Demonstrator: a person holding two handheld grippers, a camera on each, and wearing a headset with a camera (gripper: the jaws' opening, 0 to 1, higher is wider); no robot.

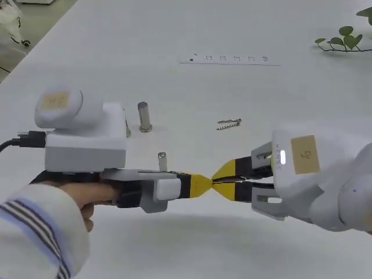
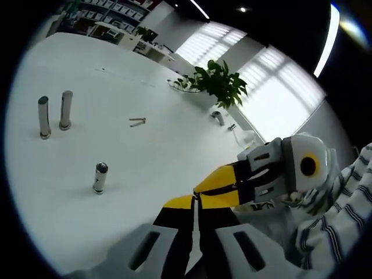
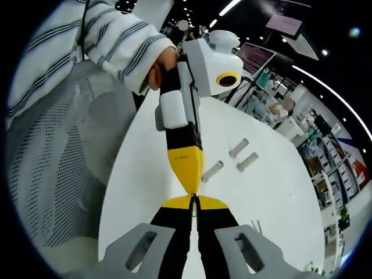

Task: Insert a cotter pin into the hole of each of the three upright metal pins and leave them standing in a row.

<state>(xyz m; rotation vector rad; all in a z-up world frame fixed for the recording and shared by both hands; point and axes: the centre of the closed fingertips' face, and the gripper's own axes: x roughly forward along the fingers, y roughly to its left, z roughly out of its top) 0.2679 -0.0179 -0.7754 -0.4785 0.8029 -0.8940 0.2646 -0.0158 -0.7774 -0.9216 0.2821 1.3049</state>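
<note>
Cotter pins (image 1: 229,123) lay loose and flat on the white bench (image 1: 192,29), well apart from both grippers. Three metal pins (image 2: 65,109) stood upright on the bench. In the left gripper view two stood close side by side; the third pin (image 2: 100,177) stood apart, nearer the grippers. None showed a cotter pin through it at this resolution.

Left gripper (image 1: 206,183) was held by a hand in a striped sleeve (image 1: 35,226), with its yellow-tipped jaws pressed together to a point. Right gripper (image 1: 218,182) faced it from the other side, its jaws likewise drawn together. The two sets of tips met nose to nose above the bench, in front of the third pin.

In the right gripper view a thin dark sliver sat at the meeting point. Too small to say whether it was a cotter pin, or which jaws gripped it.

A power strip (image 1: 229,58) lay further back. A plant (image 1: 343,38) stood at the far right edge.
</note>
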